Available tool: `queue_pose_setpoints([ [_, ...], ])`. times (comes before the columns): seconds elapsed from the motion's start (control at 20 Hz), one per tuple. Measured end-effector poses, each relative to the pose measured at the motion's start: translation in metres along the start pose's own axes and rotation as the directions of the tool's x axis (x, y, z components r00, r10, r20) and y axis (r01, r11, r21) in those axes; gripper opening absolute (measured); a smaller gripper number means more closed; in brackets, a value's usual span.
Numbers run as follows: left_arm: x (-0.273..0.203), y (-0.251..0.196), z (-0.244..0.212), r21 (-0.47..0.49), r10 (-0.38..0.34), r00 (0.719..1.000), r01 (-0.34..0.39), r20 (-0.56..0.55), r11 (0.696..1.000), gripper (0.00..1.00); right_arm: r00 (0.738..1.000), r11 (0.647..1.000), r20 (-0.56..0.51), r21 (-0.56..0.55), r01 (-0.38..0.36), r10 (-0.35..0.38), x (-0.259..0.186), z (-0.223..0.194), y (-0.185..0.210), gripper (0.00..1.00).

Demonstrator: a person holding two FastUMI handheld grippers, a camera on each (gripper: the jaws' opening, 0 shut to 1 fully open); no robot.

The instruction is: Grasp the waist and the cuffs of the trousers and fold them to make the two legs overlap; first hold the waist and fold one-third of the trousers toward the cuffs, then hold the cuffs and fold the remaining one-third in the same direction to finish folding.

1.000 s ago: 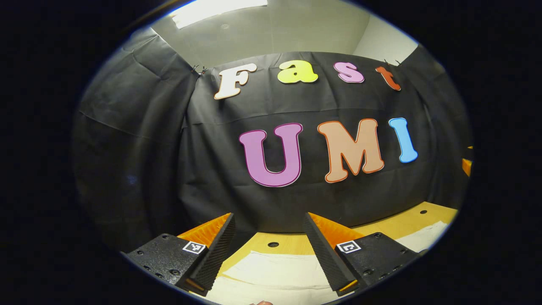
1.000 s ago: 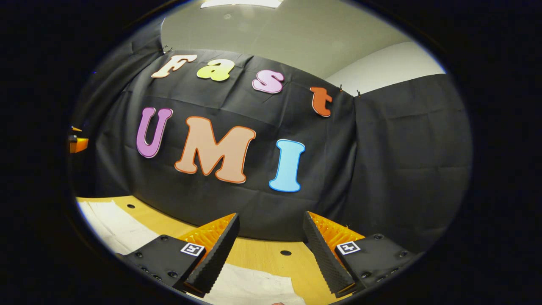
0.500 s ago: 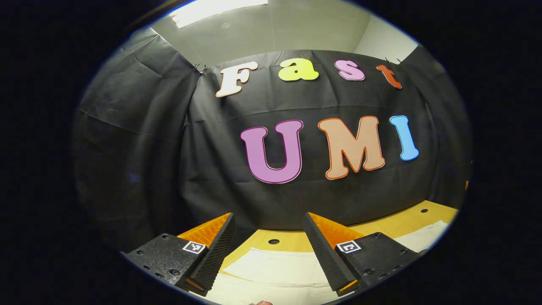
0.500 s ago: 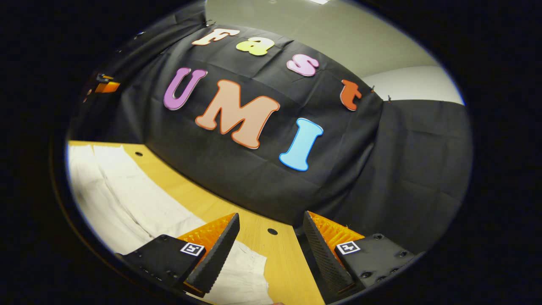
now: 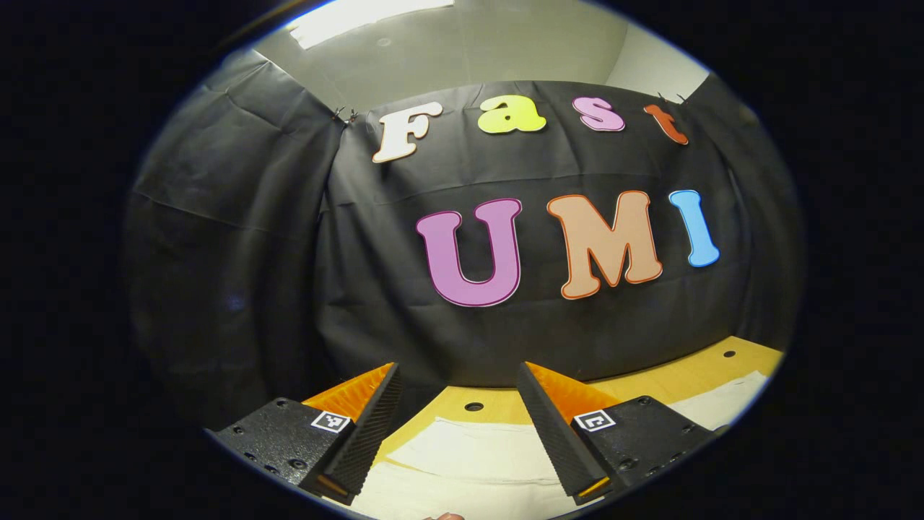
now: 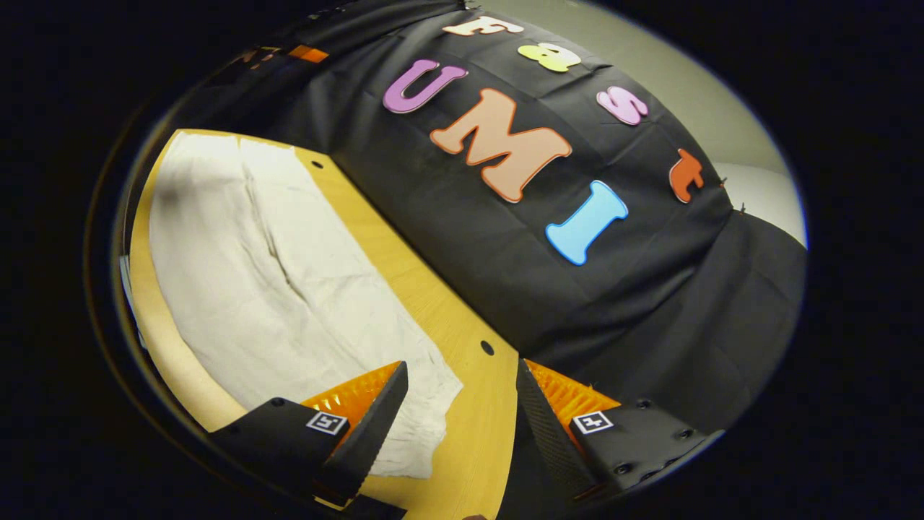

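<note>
one trousers (image 6: 274, 274), one table (image 6: 462, 433), two tools

We find no words, brands or numbers to read on the trousers (image 6: 274, 274) or on the bench (image 6: 462, 433). The one kind of sign is a small square black-and-white coded tag on each finger mount of the left hand-held gripper (image 5: 456, 426) and of the right hand-held gripper (image 6: 462, 426). Their patterns are blocks, not letters, and we cannot decode them. In the left gripper view, the right-hand tag's pattern looks a little like a bracket.
</note>
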State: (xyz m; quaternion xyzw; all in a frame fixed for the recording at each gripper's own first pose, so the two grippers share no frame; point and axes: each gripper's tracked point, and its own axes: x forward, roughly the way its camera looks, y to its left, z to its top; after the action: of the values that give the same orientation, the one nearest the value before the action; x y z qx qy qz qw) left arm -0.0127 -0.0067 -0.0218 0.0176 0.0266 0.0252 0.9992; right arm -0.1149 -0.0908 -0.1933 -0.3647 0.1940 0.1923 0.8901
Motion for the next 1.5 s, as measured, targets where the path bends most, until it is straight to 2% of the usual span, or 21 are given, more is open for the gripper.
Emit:
queue_pose_setpoints([
  [0.2, -0.003, 0.003, -0.004, 0.010, 0.009, 1.000, -0.009, -0.008, 1.000, 0.96, 0.993, 0.984, -0.025, -0.130, -0.119, 0.117, -0.008, -0.022, 0.037, 0.98],
  [0.35, -0.006, 0.005, -0.008, 0.020, 0.016, 1.000, -0.016, -0.018, 1.000, 0.96, 0.977, 0.950, -0.059, -0.226, -0.214, 0.206, -0.014, -0.042, 0.063, 0.97],
  [0.45, -0.007, 0.006, -0.010, 0.022, 0.020, 0.999, -0.020, -0.025, 1.000, 0.96, 0.962, 0.929, -0.099, -0.253, -0.270, 0.253, -0.015, -0.058, 0.077, 0.98],
  [0.75, -0.011, 0.013, -0.014, 0.044, 0.030, 0.999, -0.029, -0.035, 0.999, 0.96, 0.923, 0.870, -0.176, -0.313, -0.381, 0.342, -0.020, -0.087, 0.105, 1.00],
  [0.8, -0.011, 0.013, -0.015, 0.045, 0.032, 0.999, -0.030, -0.038, 0.999, 0.96, 0.918, 0.860, -0.190, -0.324, -0.395, 0.350, -0.021, -0.094, 0.111, 0.97],
  [0.85, -0.012, 0.014, -0.016, 0.045, 0.033, 0.999, -0.032, -0.041, 0.998, 0.96, 0.911, 0.851, -0.203, -0.331, -0.409, 0.359, -0.023, -0.098, 0.114, 1.00],
  [0.95, -0.013, 0.017, -0.017, 0.051, 0.038, 0.998, -0.036, -0.044, 0.998, 0.96, 0.904, 0.837, -0.225, -0.346, -0.424, 0.365, -0.022, -0.107, 0.118, 0.98],
  [1.25, -0.015, 0.023, -0.017, 0.069, 0.047, 0.998, -0.044, -0.045, 0.997, 0.96, 0.915, 0.833, -0.214, -0.382, -0.401, 0.342, 0.000, -0.102, 0.119, 0.92],
  [1.3, -0.017, 0.023, -0.018, 0.070, 0.048, 0.998, -0.044, -0.046, 0.997, 0.96, 0.916, 0.834, -0.214, -0.384, -0.397, 0.338, 0.004, -0.102, 0.121, 0.93],
  [1.4, -0.017, 0.023, -0.020, 0.075, 0.047, 0.998, -0.043, -0.050, 0.996, 0.96, 0.914, 0.836, -0.224, -0.375, -0.400, 0.337, 0.009, -0.103, 0.125, 0.89],
  [1.45, -0.017, 0.023, -0.021, 0.078, 0.046, 0.998, -0.042, -0.053, 0.996, 0.96, 0.916, 0.838, -0.228, -0.374, -0.397, 0.332, 0.011, -0.103, 0.126, 0.80],
  [1.5, -0.018, 0.024, -0.024, 0.082, 0.044, 0.997, -0.039, -0.057, 0.996, 0.96, 0.914, 0.837, -0.233, -0.375, -0.399, 0.332, 0.012, -0.102, 0.128, 0.77],
])
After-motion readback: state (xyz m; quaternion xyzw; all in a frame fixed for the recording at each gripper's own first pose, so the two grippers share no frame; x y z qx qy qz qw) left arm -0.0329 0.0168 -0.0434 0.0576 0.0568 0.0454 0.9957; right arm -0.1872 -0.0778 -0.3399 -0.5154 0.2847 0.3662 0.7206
